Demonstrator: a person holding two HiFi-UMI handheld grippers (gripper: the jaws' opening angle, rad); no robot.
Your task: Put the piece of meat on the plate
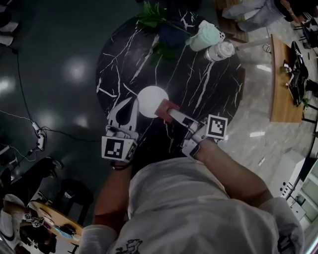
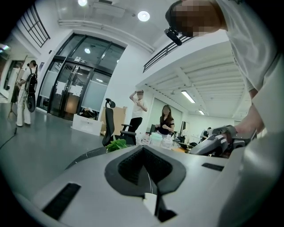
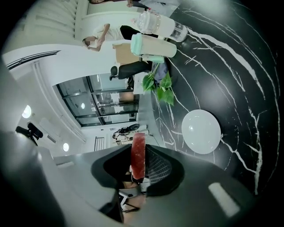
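A white plate (image 1: 150, 99) lies near the middle of the round black marble table (image 1: 208, 94). My right gripper (image 1: 170, 111) is shut on a red slab of meat (image 1: 164, 107), which hangs at the plate's right rim. In the right gripper view the meat (image 3: 138, 154) stands on edge between the jaws of that gripper (image 3: 139, 150), with the plate (image 3: 201, 131) ahead to the right. My left gripper (image 1: 132, 101) hovers at the plate's left side, jaws closed with nothing in them. The left gripper view shows its pads (image 2: 133, 166) meeting and looks level across the room.
At the table's far edge are a green plant (image 1: 150, 15), a mint-lidded container (image 1: 205, 35) and a clear jar (image 1: 220, 50). A wooden desk (image 1: 279, 84) stands to the right. Two people (image 2: 165, 123) and an office chair (image 2: 111, 126) are in the background.
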